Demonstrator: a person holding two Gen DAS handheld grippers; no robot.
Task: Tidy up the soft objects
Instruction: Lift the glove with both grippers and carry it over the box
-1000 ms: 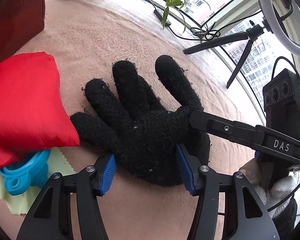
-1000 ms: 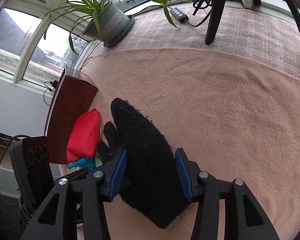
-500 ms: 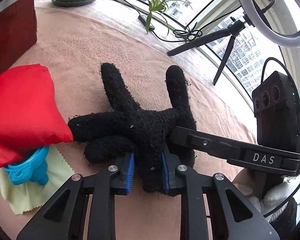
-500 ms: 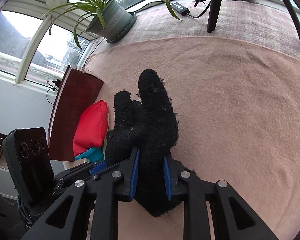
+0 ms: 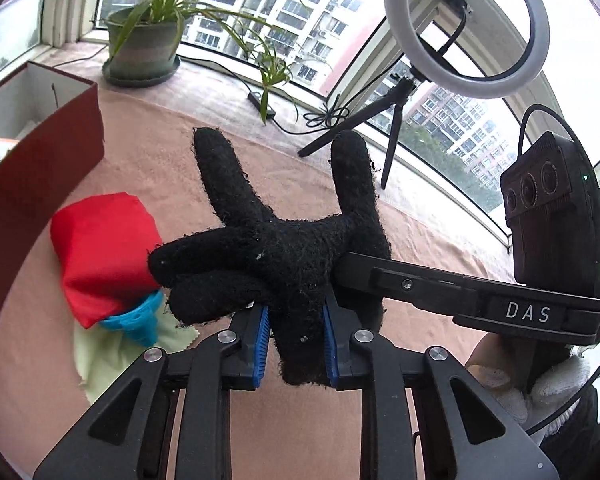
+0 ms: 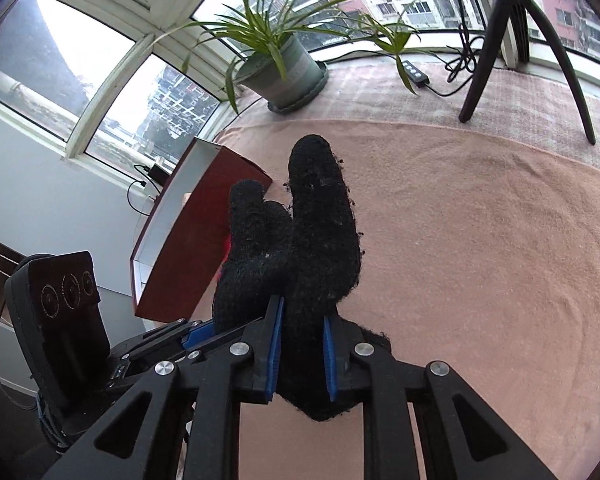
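A black knitted glove (image 5: 284, 248) is held in the air above the pink blanket. My left gripper (image 5: 294, 334) is shut on its cuff end. My right gripper (image 6: 300, 344) is shut on the same glove (image 6: 304, 248); its arm reaches in from the right in the left wrist view (image 5: 460, 292). The glove's fingers splay upward. A red cushion (image 5: 100, 248) lies at the left beside a dark red open box (image 5: 40, 168). The box also shows in the right wrist view (image 6: 204, 232).
A blue plastic piece (image 5: 134, 320) and a pale green cloth (image 5: 108, 356) lie under the cushion's edge. A potted plant (image 5: 144, 48), a ring light on a tripod (image 5: 464, 32) and cables stand at the back by the window. The pink blanket (image 6: 480, 240) covers the table.
Both grippers closed on the glove, which lay flat one second ago, and lifted it off the blanket. Both views have tilted up toward the window.
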